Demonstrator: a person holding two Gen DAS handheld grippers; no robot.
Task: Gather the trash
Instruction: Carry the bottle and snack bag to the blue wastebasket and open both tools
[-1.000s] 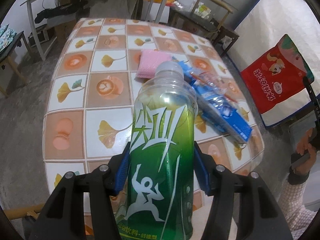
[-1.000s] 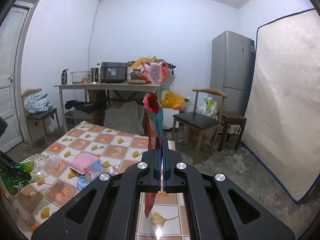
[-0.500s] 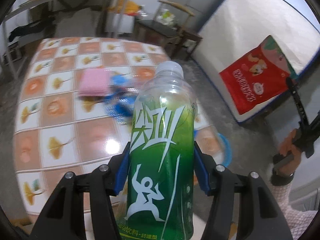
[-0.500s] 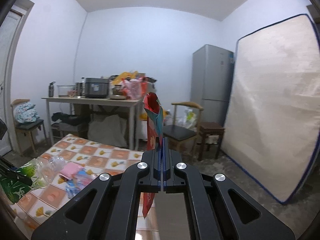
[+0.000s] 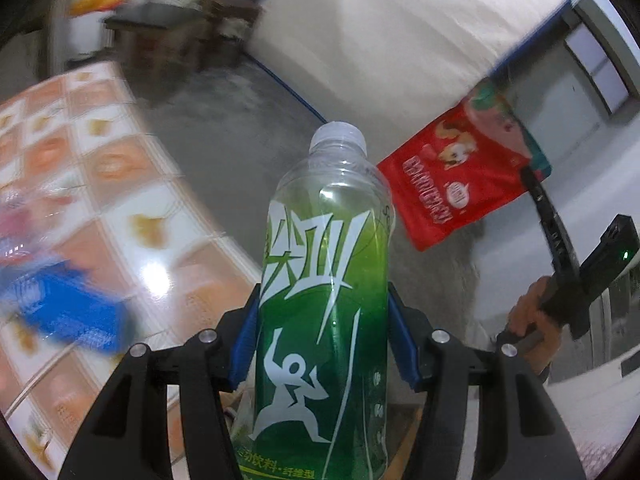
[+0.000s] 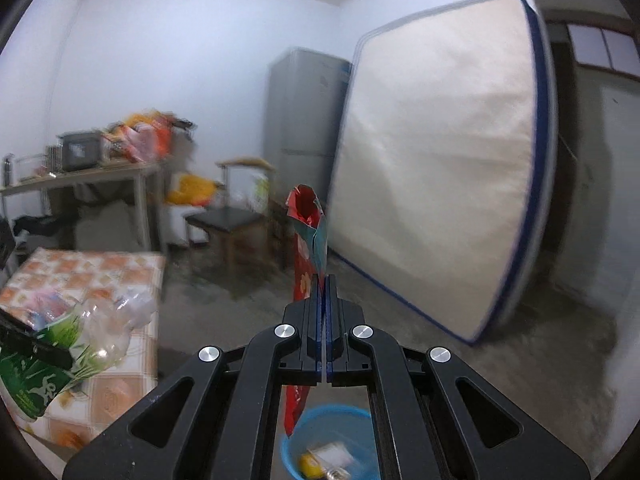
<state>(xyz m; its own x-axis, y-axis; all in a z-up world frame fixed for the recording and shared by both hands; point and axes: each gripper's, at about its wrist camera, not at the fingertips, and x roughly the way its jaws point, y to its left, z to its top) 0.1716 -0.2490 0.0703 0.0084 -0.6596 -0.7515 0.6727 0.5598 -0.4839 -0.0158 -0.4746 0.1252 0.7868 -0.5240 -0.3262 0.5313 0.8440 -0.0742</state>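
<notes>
The green drink bottle stands upright between the blue pads of the left tool, which clamps it around the label, probably because the wide body gives a firmer hold than the narrow neck. It seems empty, so it should be light to carry. The red snack bag is pinched flat in the right tool, whose jaws are fully closed on the thin foil; the bag's lower end hangs down over the blue bin on the floor, where some trash already lies. I judge that both pieces are being brought to this bin. To the left, the tiled counter holds more blurred items.
</notes>
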